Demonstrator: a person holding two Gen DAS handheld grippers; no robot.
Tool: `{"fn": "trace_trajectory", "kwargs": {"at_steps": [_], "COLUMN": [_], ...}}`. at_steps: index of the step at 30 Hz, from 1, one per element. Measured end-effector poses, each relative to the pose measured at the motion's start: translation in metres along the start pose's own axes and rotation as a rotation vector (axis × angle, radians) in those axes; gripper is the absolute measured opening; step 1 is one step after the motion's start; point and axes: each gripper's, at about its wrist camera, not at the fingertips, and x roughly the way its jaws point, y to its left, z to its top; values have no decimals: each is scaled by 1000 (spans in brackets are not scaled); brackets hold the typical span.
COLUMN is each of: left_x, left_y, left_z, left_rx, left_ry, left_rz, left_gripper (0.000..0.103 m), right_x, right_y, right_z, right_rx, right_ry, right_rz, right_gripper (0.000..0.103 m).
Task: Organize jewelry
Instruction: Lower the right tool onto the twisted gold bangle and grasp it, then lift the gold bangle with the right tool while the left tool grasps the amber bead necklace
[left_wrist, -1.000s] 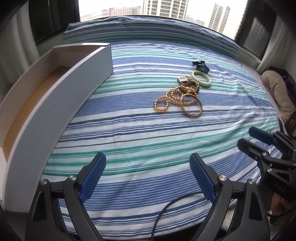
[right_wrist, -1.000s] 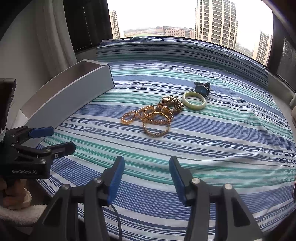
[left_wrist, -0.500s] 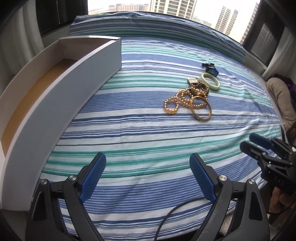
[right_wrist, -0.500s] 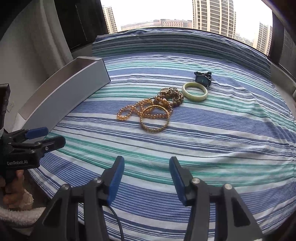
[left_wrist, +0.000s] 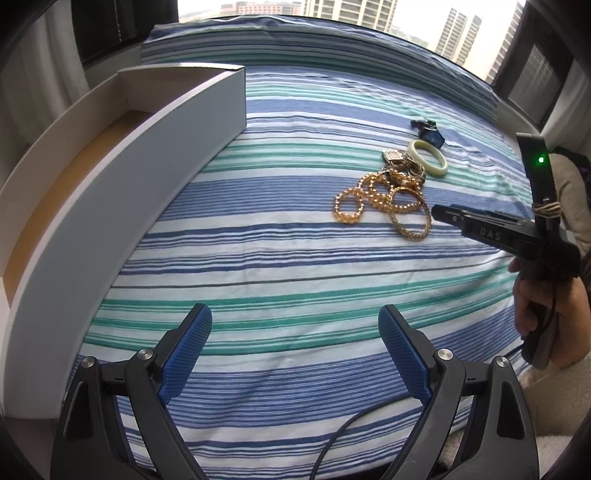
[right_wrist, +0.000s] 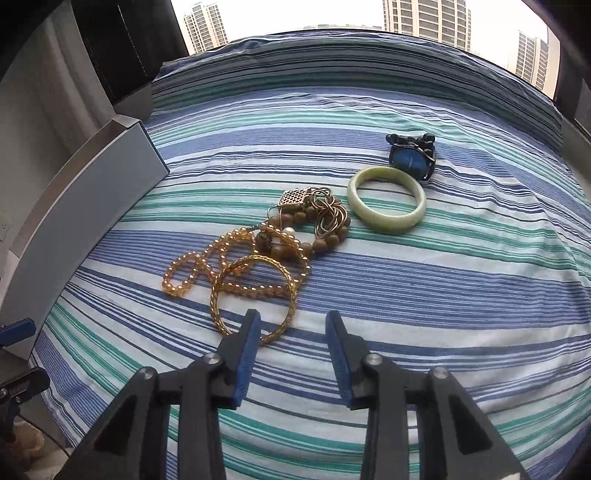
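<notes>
A pile of jewelry lies on the striped bed: a gold mesh bangle (right_wrist: 284, 277), amber bead strands (right_wrist: 192, 271), brown wooden beads (right_wrist: 325, 240), a gold square pendant (right_wrist: 293, 197), a pale green jade bangle (right_wrist: 386, 221) and a blue-faced watch (right_wrist: 410, 158). My right gripper (right_wrist: 293, 323) is open and empty, its left fingertip over the near rim of the gold bangle. My left gripper (left_wrist: 295, 325) is open and empty, well short of the pile (left_wrist: 384, 199). The right gripper (left_wrist: 443, 216) shows in the left wrist view beside the pile.
A long white open box (left_wrist: 122, 177) with a tan floor lies along the bed's left side; it also shows in the right wrist view (right_wrist: 92, 192). The striped bedspread (right_wrist: 443, 295) covers the bed. Windows and dark curtains stand behind.
My right gripper has moved forward to the jewelry pile, reaching the gold bangle. My left gripper has edged forward and left a little. Both stay open.
</notes>
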Motion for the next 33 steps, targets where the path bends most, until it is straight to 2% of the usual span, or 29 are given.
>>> {"fn": "trace_trajectory", "kwargs": {"at_steps": [4, 8, 11, 16, 22, 26, 33], "left_x": [1, 5, 7, 11, 33, 55, 87], "left_y": [2, 4, 3, 0, -3, -15, -60], "left_z": [-1, 1, 1, 7, 27, 47, 81], "left_rx": [-9, -17, -8, 10, 13, 34, 166], "left_ry": [5, 18, 19, 16, 14, 16, 7], "left_rz": [10, 9, 8, 5, -46, -76, -98], "left_gripper": [92, 92, 92, 92, 92, 92, 92], "right_x": [21, 32, 33, 16, -14, -23, -27], "right_y": [1, 7, 8, 4, -10, -15, -19], "right_z": [6, 9, 10, 7, -3, -23, -60], "right_rx": [3, -22, -24, 10, 71, 78, 68], "right_ry": [19, 21, 14, -16, -39, -18, 14], "right_rz": [17, -2, -19, 19, 69, 54, -3], "right_gripper": [34, 21, 6, 6, 6, 6, 6]}}
